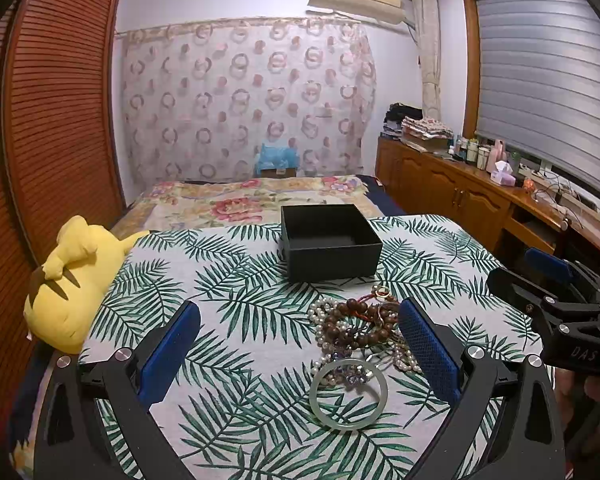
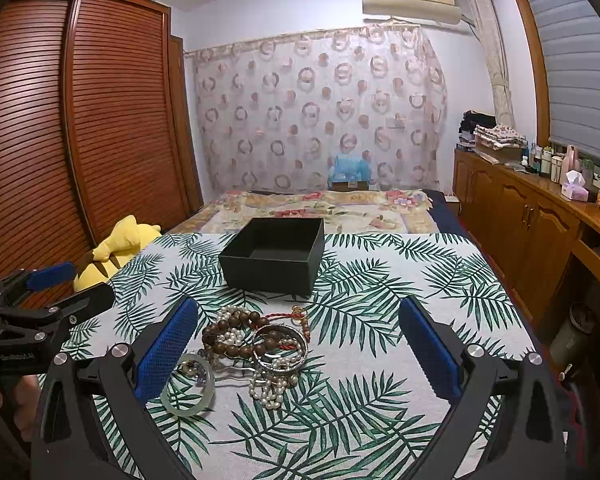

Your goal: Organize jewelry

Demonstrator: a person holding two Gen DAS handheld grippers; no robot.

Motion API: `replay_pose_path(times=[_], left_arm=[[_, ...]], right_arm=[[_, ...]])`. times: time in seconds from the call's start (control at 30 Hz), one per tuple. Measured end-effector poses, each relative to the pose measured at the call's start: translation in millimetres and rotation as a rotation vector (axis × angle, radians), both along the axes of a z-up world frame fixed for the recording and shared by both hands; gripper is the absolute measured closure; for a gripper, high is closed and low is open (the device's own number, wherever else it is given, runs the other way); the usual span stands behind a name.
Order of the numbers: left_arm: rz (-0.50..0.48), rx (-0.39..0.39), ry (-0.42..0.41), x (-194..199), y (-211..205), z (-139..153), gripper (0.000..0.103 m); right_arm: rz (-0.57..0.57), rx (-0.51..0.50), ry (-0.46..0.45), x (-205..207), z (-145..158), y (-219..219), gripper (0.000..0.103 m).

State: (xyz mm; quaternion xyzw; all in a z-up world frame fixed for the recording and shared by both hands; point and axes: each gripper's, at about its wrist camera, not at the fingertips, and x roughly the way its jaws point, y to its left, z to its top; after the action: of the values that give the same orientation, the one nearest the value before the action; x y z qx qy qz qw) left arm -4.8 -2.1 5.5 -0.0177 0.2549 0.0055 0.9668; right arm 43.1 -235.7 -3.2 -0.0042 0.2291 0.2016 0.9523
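Left wrist view: left gripper [image 1: 300, 344] spread wide, blue pads [image 1: 168, 354] far apart, nothing held. Jewelry pile [image 1: 360, 328] low and right of frame centre, on the leaf-print cloth [image 1: 228, 280]; right edge of pile just beside the right-hand pad, contact not determinable. Pale green bangle [image 1: 349, 396] flat on cloth at the pile's near edge, lower centre. Brown bead bracelet [image 1: 356, 320] tangled with pearl strands [image 1: 324, 312] above it. Open black box [image 1: 330, 242] upright at frame centre, beyond the pile, apart from it. Yellow plush toy [image 1: 76, 280] at left edge.

Right wrist view: right gripper [image 2: 300, 344] likewise wide open, gripping nothing. Same pile left of centre; bangle [image 2: 188, 386] lower left, just beside the left-hand pad [image 2: 166, 350]. Silver bangle [image 2: 280, 346] resting on beads and pearls, centre. Box [image 2: 274, 254] above the pile, centre frame. Left gripper [image 2: 48, 292] visible at left edge, fingers parted.
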Motion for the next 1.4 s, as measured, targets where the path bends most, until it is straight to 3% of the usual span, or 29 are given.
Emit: replay_pose_path(times=[0.23,0.77,1.27,1.4], left_arm=[[-0.011,0.001,0.024,2.7,-3.7,-2.4,0.007],[-0.128,0.011,0.213,25.6,-8.3,-61.6,0.007],[-0.243,0.025,0.332,41.0,-30.4,-99.2,0.008],[-0.257,0.032,0.347,46.6,-33.7,-103.2,0.016]], right_arm=[[0.001,-0.002,0.007,-1.0,4.9,6.4,0.002],[0.053,-0.052,0.078,8.7,-27.3,4.5,0.003],[0.106,-0.089,0.164,20.5,-54.1,6.5,0.017],[0.122,-0.103,0.185,24.6,-58.0,6.7,0.024]])
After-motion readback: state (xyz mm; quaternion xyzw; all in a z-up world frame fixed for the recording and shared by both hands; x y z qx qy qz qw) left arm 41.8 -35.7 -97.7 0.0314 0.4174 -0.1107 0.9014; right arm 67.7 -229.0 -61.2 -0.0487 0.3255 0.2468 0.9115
